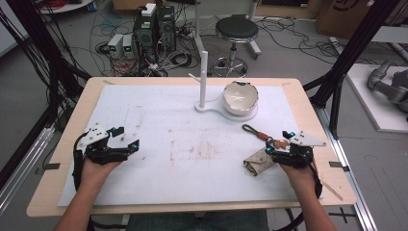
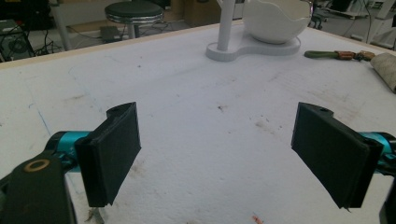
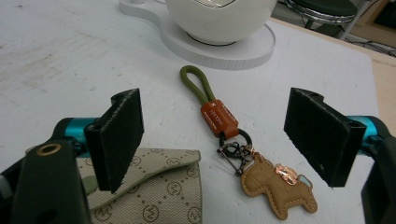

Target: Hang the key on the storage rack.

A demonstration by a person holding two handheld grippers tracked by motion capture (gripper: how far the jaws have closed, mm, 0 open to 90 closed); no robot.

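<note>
Fingers (image 3: 116, 140) of both grippers stand wide apart, empty; the right gripper (image 3: 219, 140) straddles the keychain (image 3: 224, 126) untouched.

One white bowl (image 1: 240, 96), one white stand (image 1: 204, 79) with base, one keychain (image 1: 262, 134), one beige pouch (image 1: 255, 162), two grippers: left gripper (image 1: 126, 139), right gripper (image 1: 274, 144). One stool (image 1: 236, 29) upper centre.

In the right gripper view, the beige monogrammed fabric pouch (image 3: 154, 196) runs off the bottom edge and is partly hidden behind a black jaw. The white ceramic bowl (image 3: 219, 18) is cut off at the top. In the left gripper view, the pouch shows as a sliver at the right edge.
</note>
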